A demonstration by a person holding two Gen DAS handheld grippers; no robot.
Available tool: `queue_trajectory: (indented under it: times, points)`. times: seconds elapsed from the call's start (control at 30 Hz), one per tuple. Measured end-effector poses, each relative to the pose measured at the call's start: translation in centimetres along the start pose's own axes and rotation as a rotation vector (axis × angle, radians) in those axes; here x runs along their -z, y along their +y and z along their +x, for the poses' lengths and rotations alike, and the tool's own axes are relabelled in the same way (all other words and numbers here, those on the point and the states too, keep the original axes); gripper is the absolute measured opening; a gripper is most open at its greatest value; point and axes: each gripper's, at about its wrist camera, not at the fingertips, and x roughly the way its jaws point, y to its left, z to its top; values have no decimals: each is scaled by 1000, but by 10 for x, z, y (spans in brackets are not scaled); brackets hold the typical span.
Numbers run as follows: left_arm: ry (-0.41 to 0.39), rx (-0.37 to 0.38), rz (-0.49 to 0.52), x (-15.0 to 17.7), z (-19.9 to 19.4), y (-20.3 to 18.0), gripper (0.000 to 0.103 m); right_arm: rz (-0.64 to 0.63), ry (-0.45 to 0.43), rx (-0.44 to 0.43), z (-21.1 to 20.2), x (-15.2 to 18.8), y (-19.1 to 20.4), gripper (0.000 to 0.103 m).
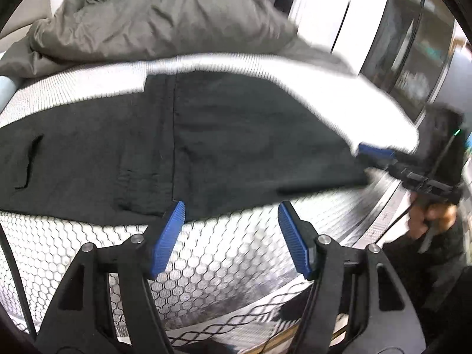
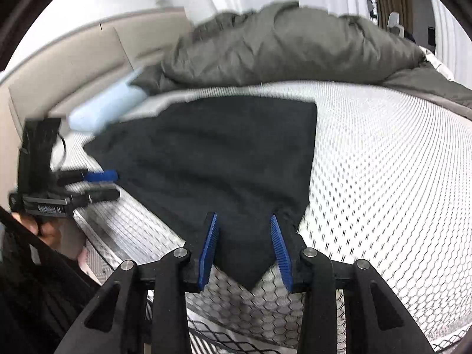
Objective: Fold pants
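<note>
– Left gripper [image 1: 231, 227]: how are its jaws set?

– They are seen standing apart. Only honeycomb mesh is seen between the blue pads, and no cloth is clamped. The tip of the left-hand pad lies at the near hem of the black pants [image 1: 236, 132]. From the right wrist view, this gripper is seen level with the pants' left edge, its fingers parted there as well.

– And the right gripper [image 2: 244, 247]?

– Its jaws are also held apart. A pointed corner of the pants is seen between the pads and hangs down past them. The cloth lies flat across the gap and is not pinched, so no grip is shown.

– Where are the pants placed?

– They are spread flat on a white mesh-covered mattress [image 2: 383, 162], close to its near edge. A vertical seam is seen down the middle and a slit pocket at the left in the left wrist view. The far edge is blurred.

– What is found around them?

– A crumpled grey-green duvet [image 1: 162, 20] is heaped along the far side of the mattress, just behind the pants. A pale blue pillow [image 2: 106, 109] is partly tucked under the duvet's left end, near the pants' far left corner. A hand [image 1: 427, 218] is seen wrapped around the right gripper's handle, beyond the mattress edge.
</note>
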Motion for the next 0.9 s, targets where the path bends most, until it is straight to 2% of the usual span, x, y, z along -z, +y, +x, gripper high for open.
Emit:
queue_trajectory:
  times: [0.07,0.13,0.2,0.27,0.37,0.4,0.43,0.5,0.57,0.6,0.67,0.7,0.73,0.83,0.9]
  points:
    - [-65,11,-28,-18,-7,1,68,-6,-15,-10,5,-14,4,48]
    - [-85,-31,-49,-38,3,3,70,-10,4,22,20,-31,8,48]
    - [-35,-93,-80,-63,31,6,70,2,33,48,38,-46,10,49]
    - [31,-118,-58,-77,67,4,70,22,68,72,63,-63,12,56]
    - [115,-163,-21,-66,103,6,70,17,108,43,86,-66,12,56]
    - [116,-172,1,-61,107,6,70,-6,141,53,95,-62,12,56]
    - [103,-179,58,-56,106,3,70,-28,160,74,99,-60,13,56]
    - [96,-209,98,-53,100,0,71,-111,171,133,102,-51,15,56]
    - [88,-224,75,-50,91,9,71,-137,161,157,95,-48,11,56]
    - [82,-193,48,-47,84,18,71,-125,153,161,89,-47,6,56]
    - [75,-244,14,-44,74,28,71,-113,141,176,80,-45,-1,56]
    - [70,-298,-7,-43,68,34,71,-108,134,200,75,-44,-4,57]
    - [58,-295,-42,-44,60,40,70,-91,126,219,68,-44,-8,57]
    - [-26,-235,-117,-53,39,45,70,-24,50,128,49,-55,-13,57]
    - [-57,-215,-89,-74,45,32,70,-33,31,96,52,-66,-7,63]
